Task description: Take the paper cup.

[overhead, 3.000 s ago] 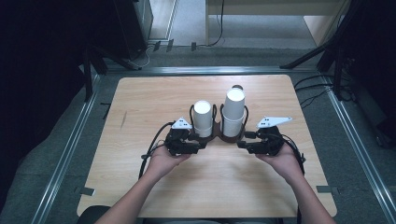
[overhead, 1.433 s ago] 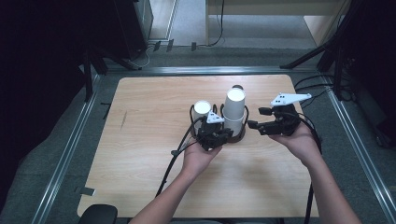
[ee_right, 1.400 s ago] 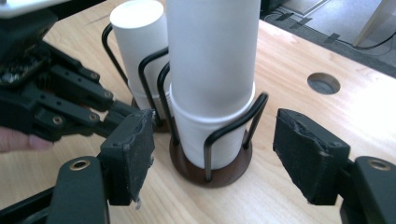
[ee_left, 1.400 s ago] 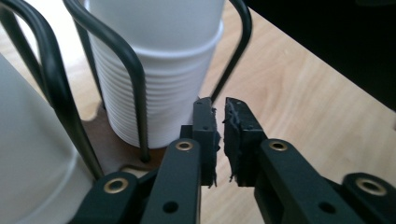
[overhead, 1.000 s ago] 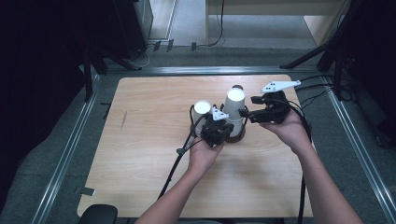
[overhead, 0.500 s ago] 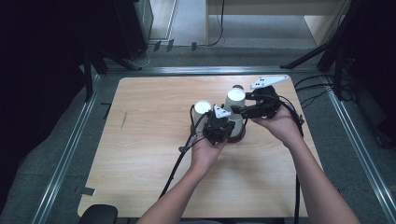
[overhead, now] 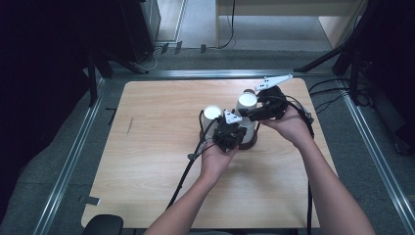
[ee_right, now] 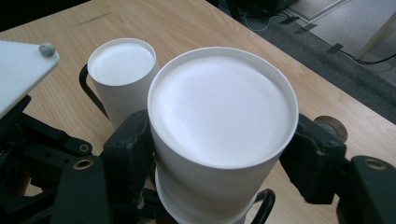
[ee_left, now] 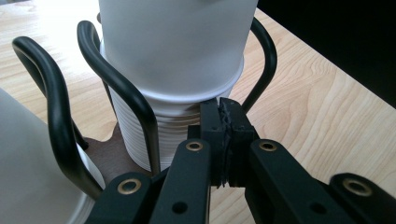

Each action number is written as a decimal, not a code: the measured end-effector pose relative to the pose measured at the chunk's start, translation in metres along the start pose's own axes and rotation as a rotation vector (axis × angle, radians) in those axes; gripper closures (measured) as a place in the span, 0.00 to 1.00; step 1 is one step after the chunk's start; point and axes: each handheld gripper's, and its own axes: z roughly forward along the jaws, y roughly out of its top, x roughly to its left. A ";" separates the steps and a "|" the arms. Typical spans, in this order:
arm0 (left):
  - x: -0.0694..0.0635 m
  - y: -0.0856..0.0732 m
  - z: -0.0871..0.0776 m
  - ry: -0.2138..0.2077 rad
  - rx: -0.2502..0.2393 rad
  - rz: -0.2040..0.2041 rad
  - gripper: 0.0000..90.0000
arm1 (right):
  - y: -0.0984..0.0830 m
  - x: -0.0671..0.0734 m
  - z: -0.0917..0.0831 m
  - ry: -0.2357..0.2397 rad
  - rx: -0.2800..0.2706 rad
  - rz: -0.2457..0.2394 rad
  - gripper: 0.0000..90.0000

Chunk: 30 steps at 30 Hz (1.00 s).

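Cups are sitting upside down in a black wire holder near the middle of the wooden table, in two stacks. We are working on the right stack, the taller one. The left gripper is fully closed on the near part of the holder, we believe on its wire, and is keeping it steady. The right gripper has just been closing, and its jaws are now pressing both sides of the top cup. We are judging this as the grasping step. Next we are needing a straight upward pull, so the top cup separates from the ribbed cup below without tilting the holder.
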 end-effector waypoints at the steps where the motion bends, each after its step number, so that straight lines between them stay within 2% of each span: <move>1: 0.000 0.000 0.000 0.002 0.000 0.004 0.99 | 0.000 0.000 0.000 0.002 0.001 -0.002 0.35; 6: -0.001 -0.001 0.000 0.008 -0.006 0.013 0.99 | 0.001 -0.002 -0.003 0.012 -0.001 0.027 0.36; 13: 0.000 -0.002 0.000 0.006 -0.010 0.014 0.99 | 0.002 -0.002 -0.005 0.011 -0.002 0.023 0.37; 30: -0.001 -0.003 0.001 -0.002 -0.015 0.012 0.96 | 0.020 -0.002 -0.025 0.028 -0.024 0.013 0.37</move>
